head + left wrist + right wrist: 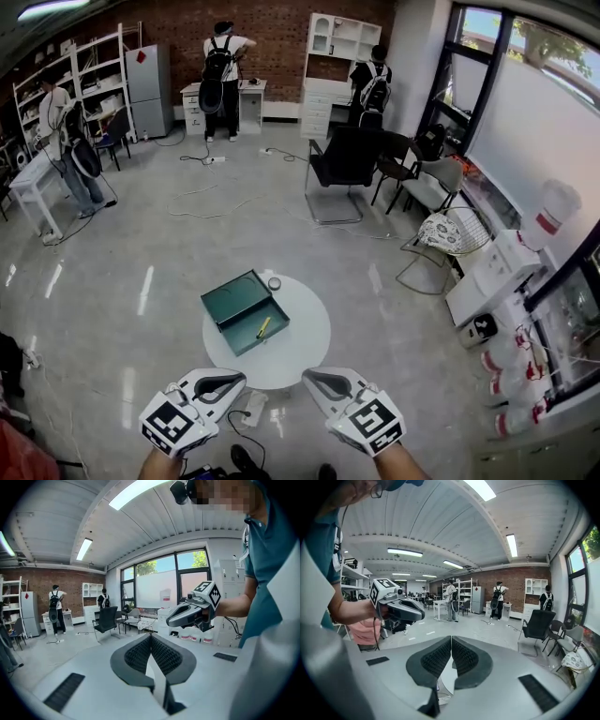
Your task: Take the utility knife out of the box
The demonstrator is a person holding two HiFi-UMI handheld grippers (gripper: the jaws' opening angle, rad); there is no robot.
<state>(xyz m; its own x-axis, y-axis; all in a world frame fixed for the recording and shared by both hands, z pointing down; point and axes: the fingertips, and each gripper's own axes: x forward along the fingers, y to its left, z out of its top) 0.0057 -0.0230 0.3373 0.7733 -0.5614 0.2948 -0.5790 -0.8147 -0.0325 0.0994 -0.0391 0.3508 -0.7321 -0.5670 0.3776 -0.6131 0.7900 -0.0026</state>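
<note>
Left gripper [231, 379] and right gripper [315, 378] are pressed together, empty. The utility knife [263, 327] lies in the open box [234, 298].

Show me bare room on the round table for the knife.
Bare: right side of the round table, between green box and rim, and the near strip before the box. Crowded: left half, under the open box, with a small round thing at its far corner.

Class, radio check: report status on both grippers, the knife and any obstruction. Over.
Jaws shut, empty: left gripper, right gripper. Yellow utility knife lying in open green box. Nothing covering it.
</note>
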